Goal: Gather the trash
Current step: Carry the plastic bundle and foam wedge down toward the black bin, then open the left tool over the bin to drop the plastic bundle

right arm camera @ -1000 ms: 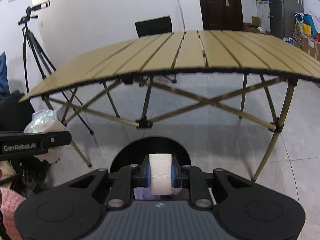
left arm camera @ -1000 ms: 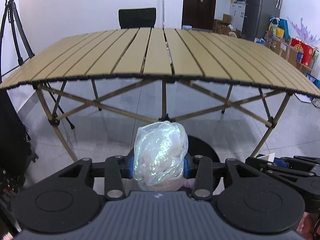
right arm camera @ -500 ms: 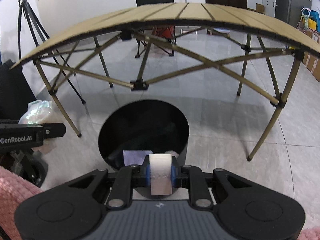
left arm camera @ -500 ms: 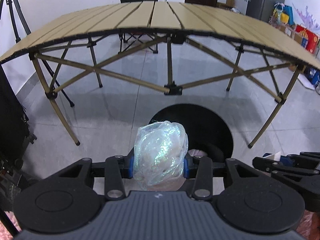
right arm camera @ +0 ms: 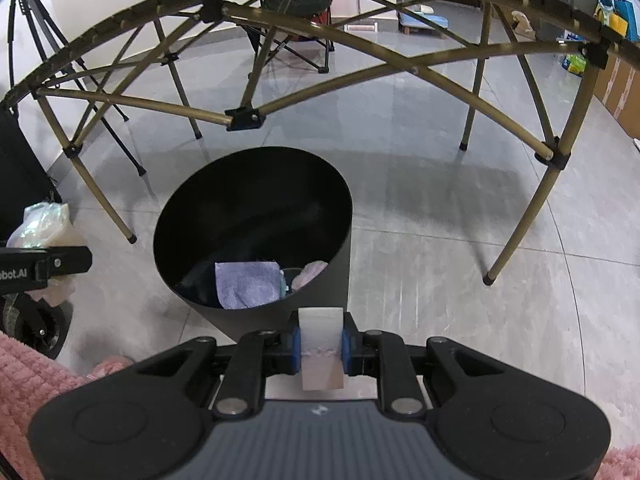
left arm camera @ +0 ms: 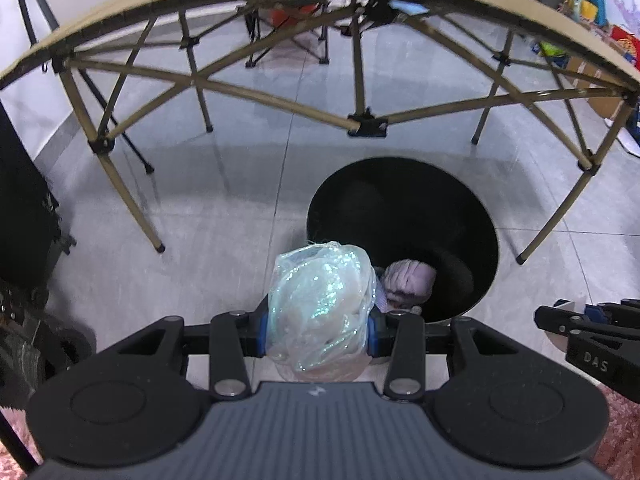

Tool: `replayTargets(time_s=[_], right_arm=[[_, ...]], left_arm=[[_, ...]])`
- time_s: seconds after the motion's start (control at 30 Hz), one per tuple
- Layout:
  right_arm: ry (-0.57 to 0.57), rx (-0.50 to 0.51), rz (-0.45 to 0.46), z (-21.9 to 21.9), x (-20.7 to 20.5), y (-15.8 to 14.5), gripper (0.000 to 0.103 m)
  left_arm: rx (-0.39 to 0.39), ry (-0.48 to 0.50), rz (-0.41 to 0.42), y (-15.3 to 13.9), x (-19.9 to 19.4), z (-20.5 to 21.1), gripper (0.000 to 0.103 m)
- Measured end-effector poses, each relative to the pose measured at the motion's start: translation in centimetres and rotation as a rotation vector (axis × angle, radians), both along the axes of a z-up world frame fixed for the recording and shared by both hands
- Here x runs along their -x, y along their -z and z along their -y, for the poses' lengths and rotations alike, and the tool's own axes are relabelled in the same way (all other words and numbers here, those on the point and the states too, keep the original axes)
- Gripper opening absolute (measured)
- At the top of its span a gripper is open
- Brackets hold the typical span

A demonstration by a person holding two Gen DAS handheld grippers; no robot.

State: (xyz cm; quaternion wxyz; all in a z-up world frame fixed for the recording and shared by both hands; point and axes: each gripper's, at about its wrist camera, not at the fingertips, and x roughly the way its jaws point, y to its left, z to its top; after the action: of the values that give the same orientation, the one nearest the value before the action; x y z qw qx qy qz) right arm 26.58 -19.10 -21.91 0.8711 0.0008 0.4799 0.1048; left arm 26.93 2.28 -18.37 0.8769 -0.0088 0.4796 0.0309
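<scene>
My left gripper [left arm camera: 317, 330] is shut on a crumpled clear plastic bag [left arm camera: 320, 304], held just short of the near left rim of a round black bin [left arm camera: 472, 216] on the floor. My right gripper [right arm camera: 321, 346] is shut on a small white folded paper piece [right arm camera: 321, 338], just before the bin's [right arm camera: 192, 208] near wall. Inside the bin lie a purple cloth [right arm camera: 246, 290] and a pinkish crumpled wad [left arm camera: 408, 282]. The left gripper with its bag [right arm camera: 42, 224] shows at the left edge of the right wrist view; the right gripper's side [left arm camera: 592, 338] shows in the left wrist view.
A folding table with tan slats [left arm camera: 500, 12] and a crossed leg frame [right arm camera: 244, 118] stands over and behind the bin. A tripod [right arm camera: 24, 32] stands at the left, a folding chair [right arm camera: 296, 28] beyond the table. Pink fuzzy sleeves [right arm camera: 28, 372] frame the bottom corners. Boxes [right arm camera: 616, 80] line the right wall.
Both grippers sank and tipped downward. The tabletop went from seen on top to seen from beneath, and the bin's inside came into view. Both grips stayed the same.
</scene>
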Motion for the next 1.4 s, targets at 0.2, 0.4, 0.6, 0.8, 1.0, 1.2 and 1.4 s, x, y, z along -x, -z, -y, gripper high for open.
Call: replayTargets(time_s=[0.2, 0.4, 0.6, 0.8, 1.0, 1.2, 1.4], right_arm=[[-0.003, 0.002, -0.008, -0.2, -0.6, 0.4, 0.018], [0.007, 0.007, -0.023, 0.0, -1.3, 0.9, 0.018], [0.041, 0.015, -0.030, 0.9, -2.0, 1.4, 0.018], [0.093, 0.012, -0.033, 2.5, -2.9, 1.8, 0.018], [0.149, 0.006, -0.023, 4.2, -3.7, 1.7, 0.018], [0.185, 0.008, -0.012, 5.3, -4.4, 1.7, 0.018], [0.219, 0.016, -0.003, 6.2, -4.9, 1.7, 0.018]], left_arm=[[-0.006, -0.027, -0.041, 0.8, -0.8, -0.6, 0.042], [-0.013, -0.038, -0.074, 0.9, -1.8, -0.5, 0.042], [-0.020, -0.041, -0.095, 1.0, -3.0, 0.1, 0.042], [-0.034, -0.039, -0.094, 0.8, -4.2, 0.7, 0.042], [-0.021, -0.036, -0.084, 0.6, -5.8, 1.2, 0.042], [-0.009, -0.024, -0.086, 0.6, -7.2, 2.6, 0.042], [0.002, -0.017, -0.087, 0.6, -8.3, 4.0, 0.042]])
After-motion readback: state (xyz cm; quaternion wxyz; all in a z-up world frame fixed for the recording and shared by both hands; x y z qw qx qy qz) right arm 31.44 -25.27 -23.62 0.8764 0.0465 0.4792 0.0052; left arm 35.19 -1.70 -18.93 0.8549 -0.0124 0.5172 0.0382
